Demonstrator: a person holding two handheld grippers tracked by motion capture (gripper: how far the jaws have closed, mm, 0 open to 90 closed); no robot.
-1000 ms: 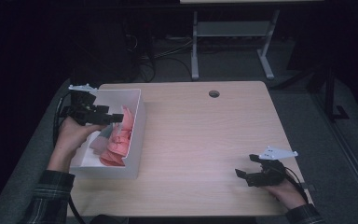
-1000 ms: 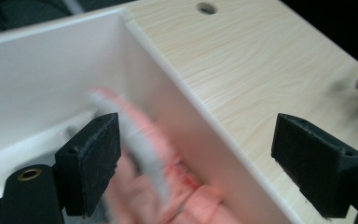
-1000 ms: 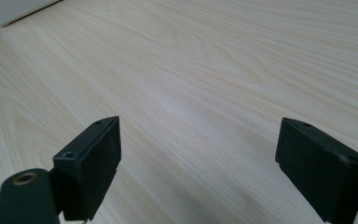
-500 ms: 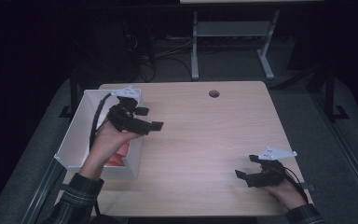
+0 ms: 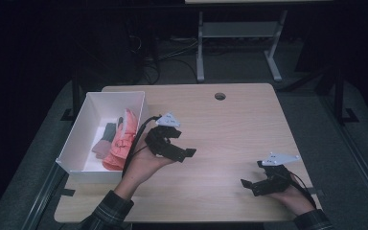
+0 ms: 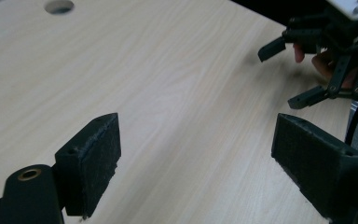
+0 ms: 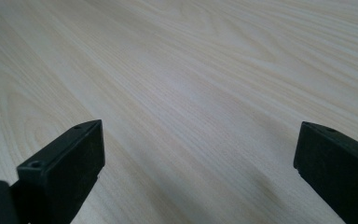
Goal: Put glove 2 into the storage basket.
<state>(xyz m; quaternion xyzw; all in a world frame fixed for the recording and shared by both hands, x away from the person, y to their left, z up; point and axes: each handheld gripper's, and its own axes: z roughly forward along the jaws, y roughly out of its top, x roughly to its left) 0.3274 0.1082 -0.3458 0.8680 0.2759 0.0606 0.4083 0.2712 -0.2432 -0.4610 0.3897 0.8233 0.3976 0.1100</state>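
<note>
Left gripper [image 5: 184, 152]: you hold it above the table, just right of the bin, pointing towards your other hand. Its jaws stand wide apart with nothing between them; in the left gripper view only bare wood lies in the gap.

Left hand [image 5: 141, 165]: it cradles the gripper from below, palm up, with the cable looping back over the wrist towards the bin.

Right gripper [image 5: 250, 186]: you hold it low over the table near the front right corner, aimed left. Its jaws are spread wide and carry nothing; the right gripper view has plain wood grain between them.

Right hand [image 5: 294, 194]: behind the gripper, at the table's near edge.

Table [image 5: 249, 129]: light wood; the span between your two grippers is bare.

Bin [image 5: 76, 139]: a white box just behind and to the left of your left gripper, at the table's left edge.

Pink cloth [image 5: 122, 141]: it lies inside the bin against the wall nearest your left gripper, apart from the jaws.

Grey cloth [image 5: 104, 139]: in the bin, just beyond the pink cloth from your left gripper.

Hole [image 5: 220, 96]: round, in the tabletop near the far edge, well ahead of both grippers.
</note>
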